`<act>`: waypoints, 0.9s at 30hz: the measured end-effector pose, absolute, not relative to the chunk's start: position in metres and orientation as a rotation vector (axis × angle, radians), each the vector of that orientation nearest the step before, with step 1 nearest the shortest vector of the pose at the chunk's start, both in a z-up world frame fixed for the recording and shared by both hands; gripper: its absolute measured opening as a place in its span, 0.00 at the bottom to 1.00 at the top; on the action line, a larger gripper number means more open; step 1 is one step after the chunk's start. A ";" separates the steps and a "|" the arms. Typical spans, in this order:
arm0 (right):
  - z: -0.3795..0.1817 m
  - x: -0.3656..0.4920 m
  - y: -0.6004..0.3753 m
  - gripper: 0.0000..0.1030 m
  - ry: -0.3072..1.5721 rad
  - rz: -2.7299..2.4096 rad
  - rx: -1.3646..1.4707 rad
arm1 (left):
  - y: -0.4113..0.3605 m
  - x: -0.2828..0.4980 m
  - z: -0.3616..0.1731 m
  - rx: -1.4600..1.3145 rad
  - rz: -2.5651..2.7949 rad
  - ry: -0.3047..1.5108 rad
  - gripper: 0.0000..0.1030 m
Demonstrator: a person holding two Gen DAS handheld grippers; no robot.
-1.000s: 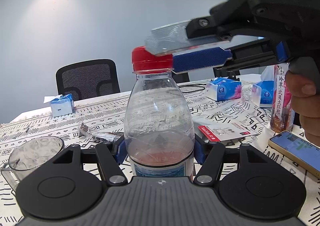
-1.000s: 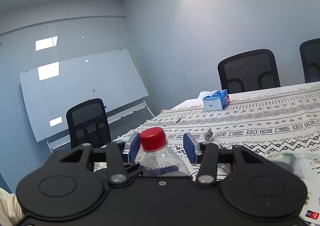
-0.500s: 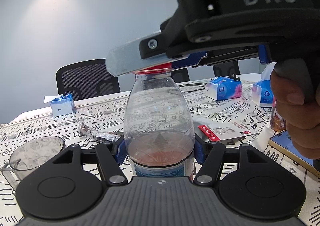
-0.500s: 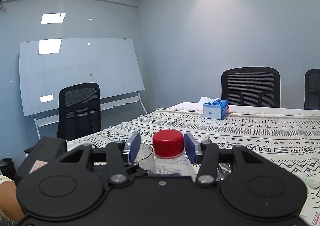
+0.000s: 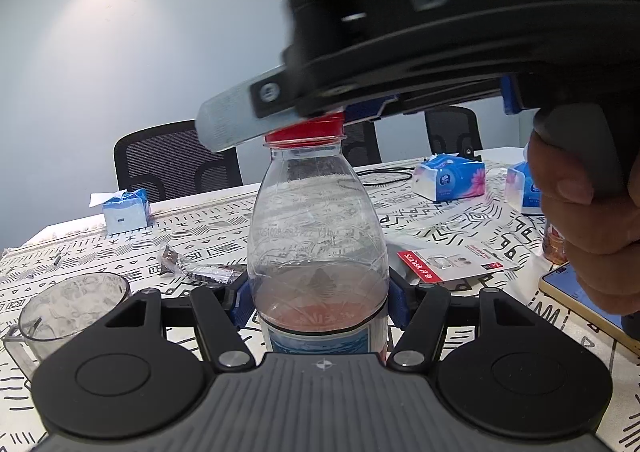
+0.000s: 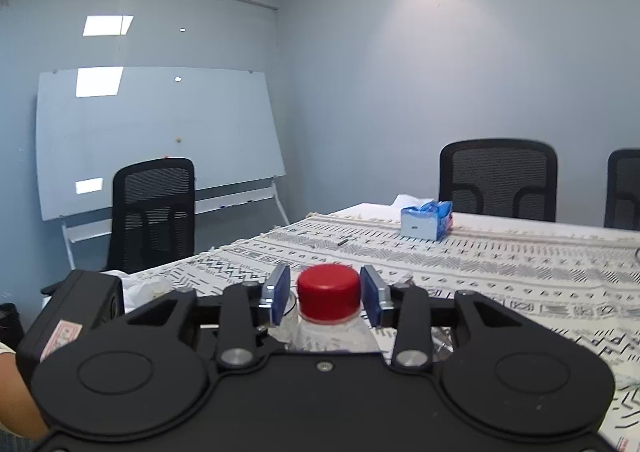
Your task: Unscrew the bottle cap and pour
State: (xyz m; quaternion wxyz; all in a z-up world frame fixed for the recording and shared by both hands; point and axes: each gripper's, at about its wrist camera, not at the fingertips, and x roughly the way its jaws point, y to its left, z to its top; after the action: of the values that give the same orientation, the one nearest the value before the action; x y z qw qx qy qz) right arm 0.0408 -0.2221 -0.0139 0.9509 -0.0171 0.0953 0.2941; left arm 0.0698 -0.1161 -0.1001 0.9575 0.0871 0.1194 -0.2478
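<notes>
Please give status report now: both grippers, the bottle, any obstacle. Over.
Left gripper shut on bottle, upright on table. Right gripper open, pads straddling red cap, small gaps both sides. Cap still on. No obstacle seen.

Left gripper [image 5: 318, 298] clamped at six o'clock on bottle [image 5: 318, 248]; right gripper [image 6: 325, 294] at twelve, pads straddling cap [image 6: 328, 292], gap showing.

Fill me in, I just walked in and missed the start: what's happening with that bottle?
A person holds a tool in each hand. The left tool is clamped on the lower body of the clear plastic bottle, which stands upright with some reddish liquid in it. The right tool straddles the red screw cap, pads beside it with slim gaps showing. The cap is on; nothing poured into the clear plastic cup.
</notes>
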 end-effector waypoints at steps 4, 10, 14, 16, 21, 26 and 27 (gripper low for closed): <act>-0.016 0.039 -0.206 0.42 0.179 0.509 -0.071 | -0.117 0.070 -0.100 0.180 -0.499 0.241 0.58; -0.019 0.044 -0.204 0.32 0.170 0.469 -0.060 | -0.116 0.071 -0.100 0.174 -0.498 0.245 0.58; -0.021 0.047 -0.215 0.32 0.166 0.518 -0.042 | -0.117 0.072 -0.101 0.172 -0.509 0.250 0.58; -0.022 0.047 -0.220 0.32 0.162 0.549 -0.037 | -0.117 0.072 -0.101 0.173 -0.514 0.252 0.58; -0.022 0.045 -0.226 0.32 0.164 0.551 -0.009 | -0.116 0.072 -0.101 0.167 -0.516 0.254 0.58; -0.023 0.047 -0.224 0.32 0.162 0.547 -0.003 | -0.115 0.073 -0.101 0.151 -0.514 0.263 0.58; -0.024 0.047 -0.223 0.32 0.161 0.547 -0.002 | -0.115 0.073 -0.101 0.150 -0.514 0.263 0.58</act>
State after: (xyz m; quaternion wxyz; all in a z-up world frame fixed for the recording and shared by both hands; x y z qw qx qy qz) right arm 0.0468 -0.2232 -0.0235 0.9596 -0.0011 0.0794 0.2699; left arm 0.0726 -0.1145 -0.1009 0.9559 0.0740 0.1296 -0.2530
